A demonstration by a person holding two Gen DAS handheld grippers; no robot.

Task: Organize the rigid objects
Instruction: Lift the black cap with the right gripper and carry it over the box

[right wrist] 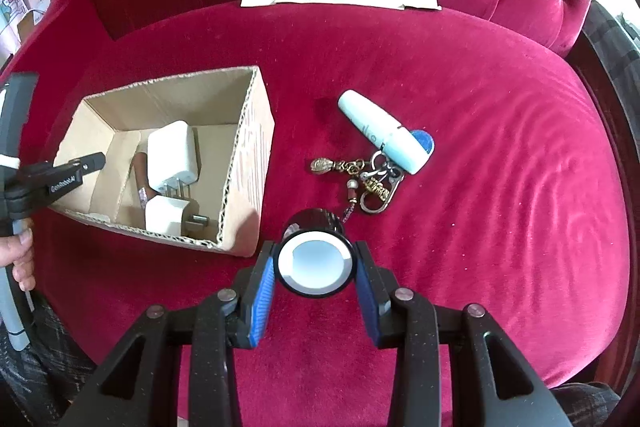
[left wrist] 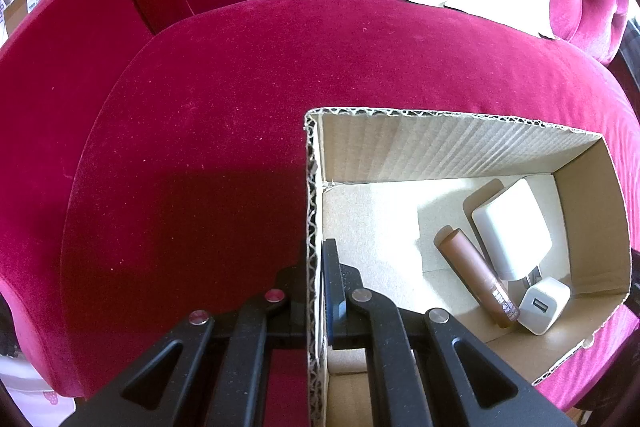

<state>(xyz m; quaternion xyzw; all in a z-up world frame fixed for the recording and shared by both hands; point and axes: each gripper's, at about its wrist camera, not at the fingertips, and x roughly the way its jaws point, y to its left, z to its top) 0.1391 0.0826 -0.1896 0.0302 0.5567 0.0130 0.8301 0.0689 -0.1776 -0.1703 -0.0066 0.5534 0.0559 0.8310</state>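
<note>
A small black jar (right wrist: 316, 259) with a white lid stands upright on the red velvet seat (right wrist: 480, 147), lid facing up. The right gripper (right wrist: 316, 281) brackets it, blue pads (right wrist: 262, 291) apparently just touching its sides. The left gripper (left wrist: 316, 287) is pinched shut on the wall of the cardboard box (left wrist: 312, 187), which holds two white chargers (left wrist: 512, 227).

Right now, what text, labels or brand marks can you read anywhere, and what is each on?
"GenRobot.AI": white lettering on the left gripper, seen from the right wrist.
Brown tube in the cardboard box: printed band near its end, too small to read.
Pale blue tube on the cushion: dark markings, blurred, unreadable.
Nothing else legible.
</note>
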